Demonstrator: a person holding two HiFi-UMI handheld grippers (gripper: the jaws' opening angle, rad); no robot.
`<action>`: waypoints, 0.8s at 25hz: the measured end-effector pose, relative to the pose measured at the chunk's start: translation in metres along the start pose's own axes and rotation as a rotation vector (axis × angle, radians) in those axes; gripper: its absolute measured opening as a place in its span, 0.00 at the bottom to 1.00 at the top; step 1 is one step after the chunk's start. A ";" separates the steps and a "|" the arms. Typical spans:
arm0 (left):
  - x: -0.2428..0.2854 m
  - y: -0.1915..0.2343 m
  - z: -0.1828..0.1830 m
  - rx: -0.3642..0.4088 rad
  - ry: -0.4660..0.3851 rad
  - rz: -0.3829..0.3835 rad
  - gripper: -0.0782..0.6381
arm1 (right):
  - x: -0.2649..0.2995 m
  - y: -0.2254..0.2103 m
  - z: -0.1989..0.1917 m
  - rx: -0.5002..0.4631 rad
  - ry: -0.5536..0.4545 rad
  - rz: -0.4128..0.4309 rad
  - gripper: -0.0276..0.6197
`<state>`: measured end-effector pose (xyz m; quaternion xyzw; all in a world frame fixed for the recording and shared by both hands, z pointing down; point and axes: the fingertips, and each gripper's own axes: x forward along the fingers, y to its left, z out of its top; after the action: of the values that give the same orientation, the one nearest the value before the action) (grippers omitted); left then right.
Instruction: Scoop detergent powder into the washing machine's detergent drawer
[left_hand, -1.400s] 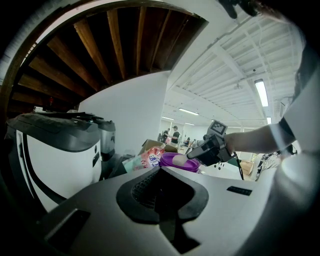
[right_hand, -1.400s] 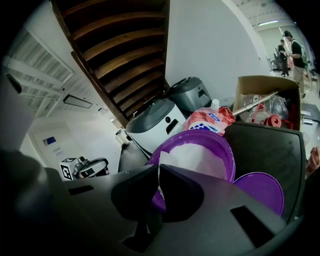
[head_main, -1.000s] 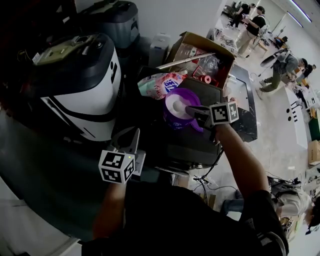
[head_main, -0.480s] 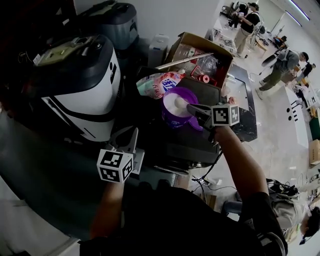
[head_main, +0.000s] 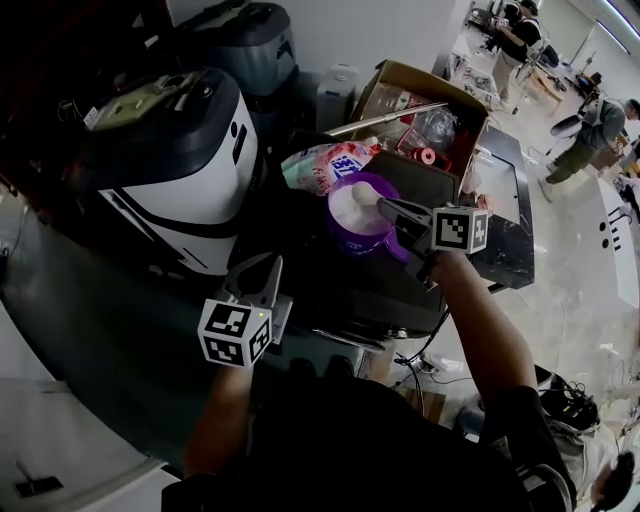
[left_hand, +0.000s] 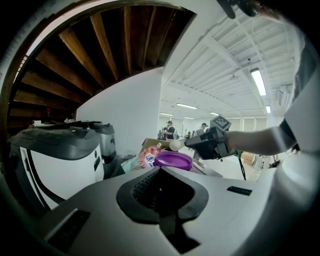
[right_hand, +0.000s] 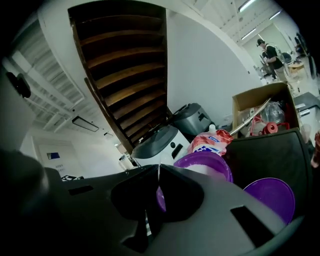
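In the head view the right gripper (head_main: 385, 208) reaches from the right over the round purple plastic tub (head_main: 345, 238) of white detergent powder (head_main: 348, 207). The tub stands open on the dark counter (head_main: 350, 290), just beside the pink refill pouch (head_main: 320, 165). The small white scoop (head_main: 364, 199) is at the powder, so I judge that loading the scoop is the step in hand. The left gripper (head_main: 268, 268) hangs low near the white washing machine with dark lid (head_main: 180, 180), apart from the tub. It is probably kept free for the drawer, which I cannot find in any view. In the left gripper view its jaws are pressed together with nothing between them, and the scoop shows as a pale round shape just above the tub rim. In the right gripper view the jaws are clamped on the thin white handle of the scoop, which gives firm control. The flat purple lid (right_hand: 270, 197) lies aside, so the tub mouth is free.
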<state>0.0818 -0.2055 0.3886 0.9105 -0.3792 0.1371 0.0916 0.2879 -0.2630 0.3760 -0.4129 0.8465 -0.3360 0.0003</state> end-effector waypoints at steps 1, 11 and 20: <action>-0.001 -0.002 0.000 0.003 0.004 0.006 0.12 | -0.001 -0.001 0.001 0.006 -0.010 0.004 0.07; -0.006 -0.012 0.000 0.002 0.009 0.050 0.12 | -0.011 -0.012 0.001 0.139 -0.087 0.045 0.07; -0.003 -0.026 -0.006 -0.003 0.021 0.065 0.12 | -0.014 -0.017 -0.008 0.185 -0.092 0.074 0.07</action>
<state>0.0974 -0.1837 0.3913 0.8961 -0.4078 0.1489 0.0925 0.3065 -0.2560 0.3881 -0.3944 0.8257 -0.3932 0.0897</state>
